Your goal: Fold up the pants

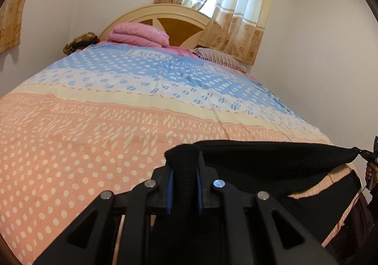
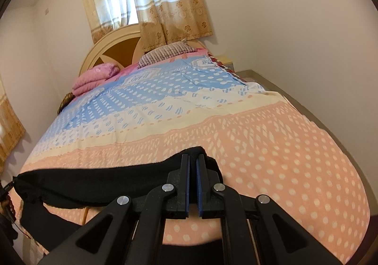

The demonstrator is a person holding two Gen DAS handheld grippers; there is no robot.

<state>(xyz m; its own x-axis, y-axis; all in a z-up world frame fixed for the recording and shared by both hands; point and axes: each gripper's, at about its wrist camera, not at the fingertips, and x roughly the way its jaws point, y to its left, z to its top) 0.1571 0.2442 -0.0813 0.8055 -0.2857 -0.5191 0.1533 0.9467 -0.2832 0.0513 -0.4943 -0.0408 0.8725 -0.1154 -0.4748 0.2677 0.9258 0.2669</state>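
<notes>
Left gripper [image 1: 184,170]: pinched on one corner of the black pants [image 1: 271,158].
Right gripper [image 2: 194,163]: pressed together on the opposite corner.
Pants: stretched taut between both, raised over the near end of the bed [image 1: 70,135], likely to lay flat for folding.
Containers: none visible.
Far: pink blanket [image 1: 139,34], headboard [image 1: 186,26].

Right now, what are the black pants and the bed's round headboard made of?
The black pants look like soft, matte knit cloth: ribbed where pinched, and sagging between the tongs. The headboard seems painted wood, cream rim with smooth brown panels, though that is a guess.
</notes>
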